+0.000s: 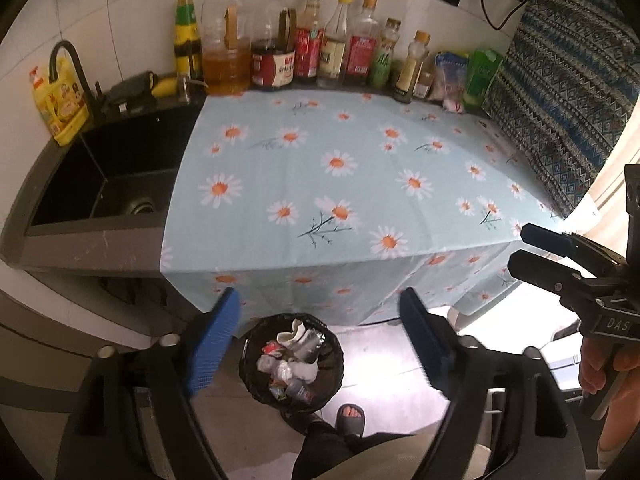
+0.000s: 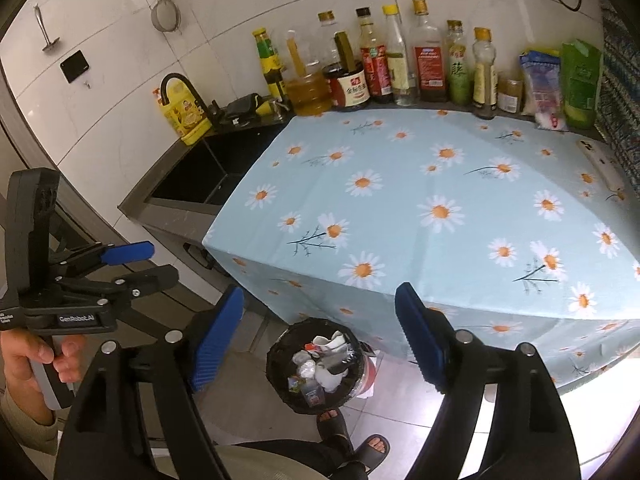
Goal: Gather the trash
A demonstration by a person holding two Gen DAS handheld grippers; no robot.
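1. Left wrist view: the left hand-held gripper point(image 1: 320, 344) is spread wide with nothing between its blue pads point(image 1: 212, 344). Below it on the floor stands the black trash bin point(image 1: 291, 360), lined with a dark bag and holding crumpled wrappers and white scraps – just in front of the counter point(image 1: 320, 168), which wears a blue daisy cloth. A row of sauce bottles point(image 1: 304, 44) lines the wall, the dark sink point(image 1: 108, 172) lies to the left, and the right hand-held gripper point(image 1: 524, 248) shows at the right edge.

2. Right wrist view: the right hand-held gripper point(image 2: 320, 340) also gapes wide, gripping nothing. The trash bin point(image 2: 316, 364) sits on the floor between its fingers – beside the cloth's hanging edge. The left hand-held gripper point(image 2: 160, 262), held by a hand point(image 2: 36, 356), is parted and empty.
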